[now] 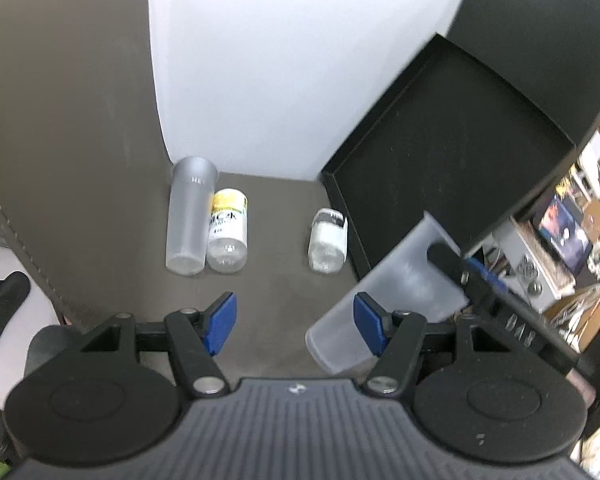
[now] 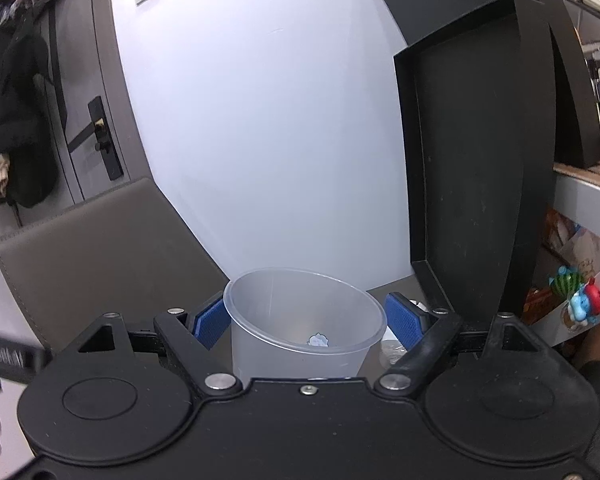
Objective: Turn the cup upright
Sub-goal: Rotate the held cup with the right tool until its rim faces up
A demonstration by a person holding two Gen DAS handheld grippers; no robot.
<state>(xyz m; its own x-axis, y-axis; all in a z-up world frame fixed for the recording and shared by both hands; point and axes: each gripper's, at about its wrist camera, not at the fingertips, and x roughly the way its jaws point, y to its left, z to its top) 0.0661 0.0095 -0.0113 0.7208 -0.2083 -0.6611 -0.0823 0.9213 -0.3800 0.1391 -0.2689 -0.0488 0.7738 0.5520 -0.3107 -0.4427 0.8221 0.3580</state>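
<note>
A frosted plastic cup [image 2: 304, 320] sits between the blue pads of my right gripper [image 2: 306, 324], mouth up and tilted toward the camera. The pads [image 2: 210, 326] stand on either side of it; whether they press it is not clear. In the left wrist view this cup [image 1: 392, 296] hangs tilted in the air at the right, with the right gripper's finger [image 1: 452, 260] on it. My left gripper [image 1: 296, 320] is open and empty above the brown mat [image 1: 276, 280]. A second frosted cup [image 1: 188, 216] lies on its side on the mat.
A yellow-labelled bottle [image 1: 228, 236] lies against the lying cup. A small clear jar [image 1: 328, 240] lies near a black tray [image 1: 452, 148] leaning at the right. A white wall [image 1: 280, 60] stands behind. A brown chair back [image 2: 100, 248] is at the left.
</note>
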